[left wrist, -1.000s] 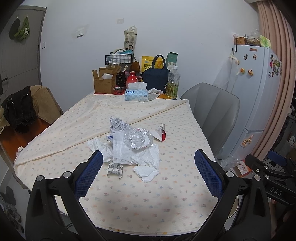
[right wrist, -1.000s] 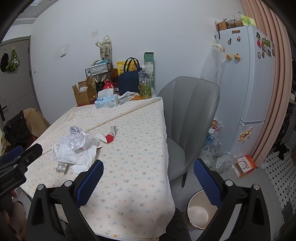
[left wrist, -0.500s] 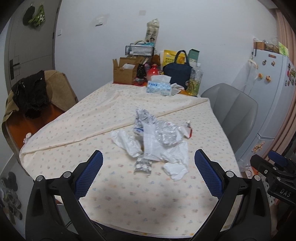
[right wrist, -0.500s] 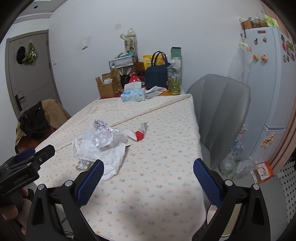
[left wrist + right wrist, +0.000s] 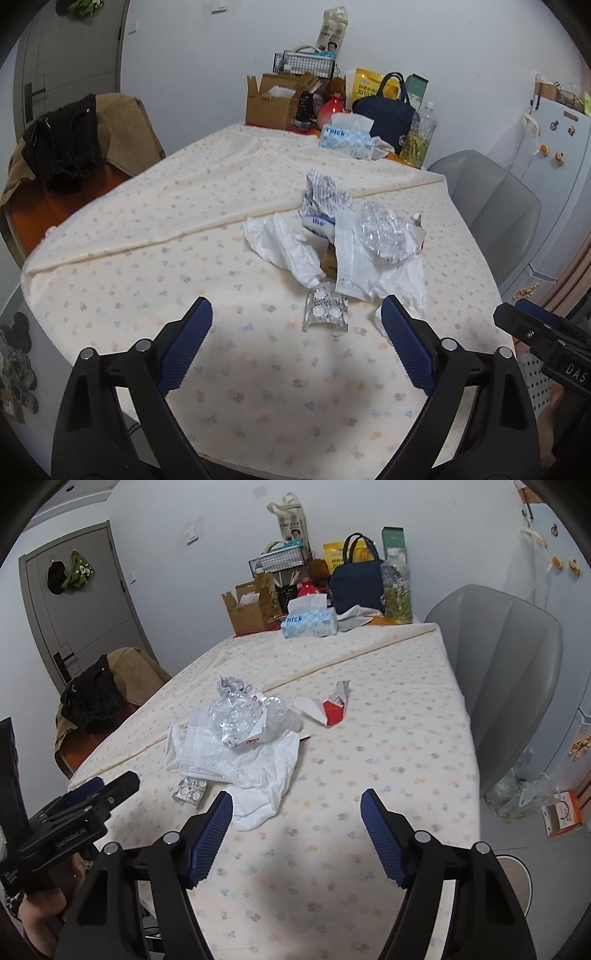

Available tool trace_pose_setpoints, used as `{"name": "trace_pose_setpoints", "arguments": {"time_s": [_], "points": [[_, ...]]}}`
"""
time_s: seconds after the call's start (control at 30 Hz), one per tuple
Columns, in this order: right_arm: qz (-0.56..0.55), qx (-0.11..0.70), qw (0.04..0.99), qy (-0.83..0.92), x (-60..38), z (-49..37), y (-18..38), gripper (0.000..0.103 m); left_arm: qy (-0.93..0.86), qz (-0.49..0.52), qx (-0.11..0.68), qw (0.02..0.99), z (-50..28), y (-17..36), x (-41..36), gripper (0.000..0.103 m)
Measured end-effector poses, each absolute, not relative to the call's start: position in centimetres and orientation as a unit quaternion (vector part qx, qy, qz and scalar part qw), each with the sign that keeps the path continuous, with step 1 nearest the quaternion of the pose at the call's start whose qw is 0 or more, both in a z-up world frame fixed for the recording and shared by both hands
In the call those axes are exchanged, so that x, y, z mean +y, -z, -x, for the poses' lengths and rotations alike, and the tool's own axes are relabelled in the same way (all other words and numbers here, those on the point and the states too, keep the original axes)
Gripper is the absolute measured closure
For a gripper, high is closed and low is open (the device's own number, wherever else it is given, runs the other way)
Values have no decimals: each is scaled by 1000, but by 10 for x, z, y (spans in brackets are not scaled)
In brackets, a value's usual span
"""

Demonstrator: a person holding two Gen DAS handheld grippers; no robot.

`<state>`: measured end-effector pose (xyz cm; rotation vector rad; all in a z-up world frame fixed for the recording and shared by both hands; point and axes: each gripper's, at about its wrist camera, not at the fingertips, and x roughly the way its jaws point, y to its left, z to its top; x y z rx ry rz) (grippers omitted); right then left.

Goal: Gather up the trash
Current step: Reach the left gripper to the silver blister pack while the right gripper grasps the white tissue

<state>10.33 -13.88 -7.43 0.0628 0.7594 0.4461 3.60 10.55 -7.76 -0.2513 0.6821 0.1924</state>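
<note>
A pile of trash lies mid-table: white tissue (image 5: 284,247), a face mask (image 5: 345,254), crumpled clear plastic (image 5: 384,230), crumpled striped paper (image 5: 323,192) and an empty pill blister (image 5: 327,312). In the right wrist view the tissue (image 5: 258,768), blister (image 5: 192,789) and a red and white wrapper (image 5: 327,709) show. My left gripper (image 5: 295,343) is open and empty, just short of the blister. My right gripper (image 5: 297,834) is open and empty, near the tissue's front corner.
The table with the flowered cloth (image 5: 147,266) carries a tissue box (image 5: 345,138), a cardboard box (image 5: 275,99), a navy bag (image 5: 386,110) and a bottle (image 5: 419,136) at the far end. A grey chair (image 5: 506,664) stands right, a bin (image 5: 515,878) on the floor.
Both grippers have moved forward over the table toward the trash pile, which looks larger and nearer. Both stay open and empty.
</note>
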Motion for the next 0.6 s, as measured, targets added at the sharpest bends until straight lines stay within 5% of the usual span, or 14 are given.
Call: {"name": "trace_pose_setpoints", "arguments": {"time_s": [0.23,0.6], "points": [[-26,390,893,-223,-133,-115,92,47,-73,132,363,919,-57,103,99,30],[-28,411,884,-220,-136,-128,109,50,-63,141,394,906,-90,128,97,44]]}}
